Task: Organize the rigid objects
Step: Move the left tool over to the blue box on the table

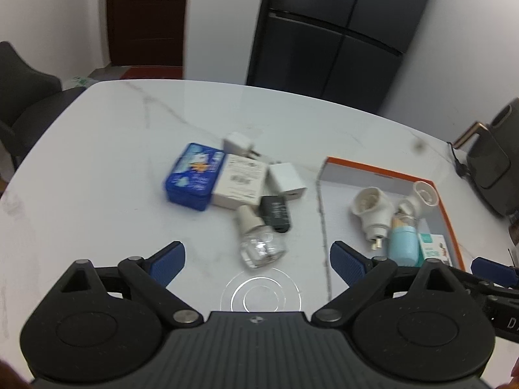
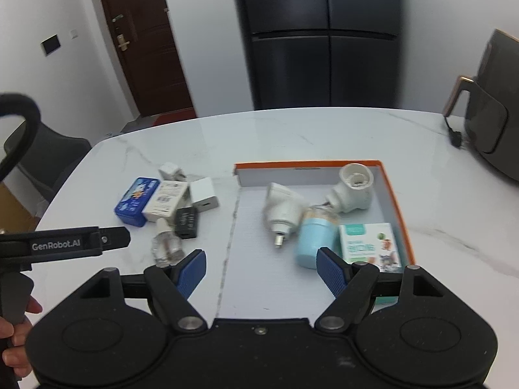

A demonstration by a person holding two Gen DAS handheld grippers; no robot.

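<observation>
Now both empty: left gripper (image 1: 258, 261), right gripper (image 2: 261, 270) spread wide; tray (image 2: 394, 194) rim beside clutter.

We read "GenRobot.AI" in white letters on the black body of the left gripper (image 2: 261, 270) device, at the left edge of the right wrist view. In the left wrist view, at the lower right edge, we made out a white "D" on the black body of the other device; the rest ran out of frame. The white carton (image 2: 166, 201) in the left-centre cluster bore a barcode, its digits too blurred to read. The green-and-white box (image 2: 368, 243) carried print we could not decipher.
</observation>
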